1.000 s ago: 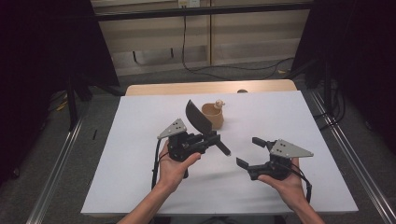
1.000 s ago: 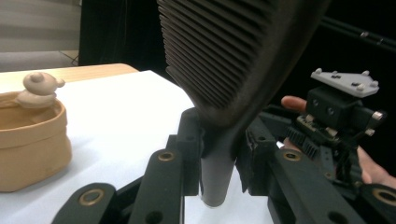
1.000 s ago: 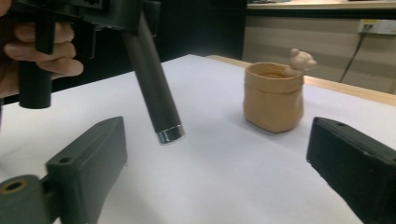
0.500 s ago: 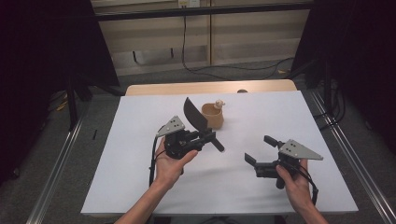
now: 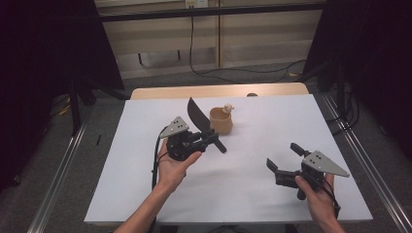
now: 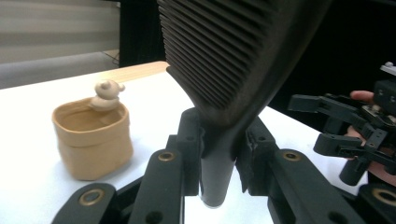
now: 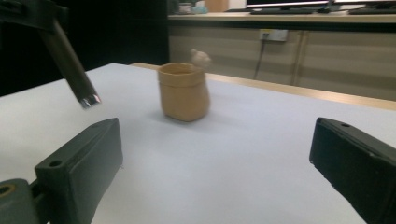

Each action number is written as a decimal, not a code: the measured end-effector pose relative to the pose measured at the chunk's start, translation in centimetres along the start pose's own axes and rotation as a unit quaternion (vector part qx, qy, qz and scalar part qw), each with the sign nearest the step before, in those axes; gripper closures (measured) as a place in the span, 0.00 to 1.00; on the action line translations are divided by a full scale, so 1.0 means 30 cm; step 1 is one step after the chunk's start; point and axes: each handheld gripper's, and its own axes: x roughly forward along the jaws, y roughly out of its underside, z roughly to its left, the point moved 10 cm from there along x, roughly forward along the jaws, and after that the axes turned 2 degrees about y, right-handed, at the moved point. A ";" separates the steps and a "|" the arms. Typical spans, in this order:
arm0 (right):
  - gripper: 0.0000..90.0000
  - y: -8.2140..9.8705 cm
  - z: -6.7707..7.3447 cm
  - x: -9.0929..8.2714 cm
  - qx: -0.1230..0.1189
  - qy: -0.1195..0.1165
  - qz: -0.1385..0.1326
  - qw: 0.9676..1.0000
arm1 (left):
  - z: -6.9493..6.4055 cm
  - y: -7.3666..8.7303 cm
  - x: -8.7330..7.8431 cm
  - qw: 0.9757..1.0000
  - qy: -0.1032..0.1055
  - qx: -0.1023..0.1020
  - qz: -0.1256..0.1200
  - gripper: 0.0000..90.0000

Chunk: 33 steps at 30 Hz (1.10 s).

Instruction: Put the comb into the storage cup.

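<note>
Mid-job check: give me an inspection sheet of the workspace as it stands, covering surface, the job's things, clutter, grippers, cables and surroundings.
Surface: white table, wooden strip along the far edge.
Job's things: black ribbed paddle, held by its handle, blade up; tan pouch upright behind it, small pale figure on its rim.
Clutter: nothing seen.
Grippers: left gripper shut on the paddle's handle, above the table; right gripper open, nothing between its fingers, near the table's right front, apart from the pouch.
Cables: one trails from the left gripper along the forearm; others lie on the floor beyond the table.
Surroundings: dark curtains either side, panelled wall behind, metal rails on the floor.
</note>
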 end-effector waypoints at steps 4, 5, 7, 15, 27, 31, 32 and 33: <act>0.01 0.017 -0.035 -0.028 -0.002 0.018 -0.003 1.000 | 0.016 -0.005 -0.013 1.000 -0.009 0.004 0.002 0.81; 0.01 0.021 -0.041 -0.037 0.000 0.021 -0.003 1.000 | 0.020 -0.009 -0.016 1.000 -0.012 0.005 0.000 0.81; 0.01 0.032 -0.059 -0.060 0.005 0.031 -0.006 0.999 | 0.027 -0.019 -0.019 1.000 -0.015 0.003 -0.005 0.81; 0.00 0.033 -0.076 -0.096 -0.002 0.043 -0.024 0.999 | 0.070 -0.044 -0.011 0.999 -0.031 -0.002 -0.016 0.81; 0.00 0.060 -0.073 -0.102 0.000 0.041 -0.019 0.999 | 0.130 -0.098 -0.011 0.999 -0.049 -0.002 -0.023 0.81; 0.00 0.057 -0.072 -0.103 0.000 0.039 -0.022 0.999 | 0.137 -0.119 -0.002 0.998 -0.059 0.012 -0.017 0.81; 0.00 0.056 -0.073 -0.104 -0.001 0.038 -0.022 0.999 | 0.137 -0.124 0.000 0.998 -0.061 0.012 -0.016 0.81; 0.00 0.056 -0.075 -0.104 0.000 0.037 -0.022 0.999 | 0.138 -0.131 0.002 0.998 -0.060 0.015 -0.016 0.81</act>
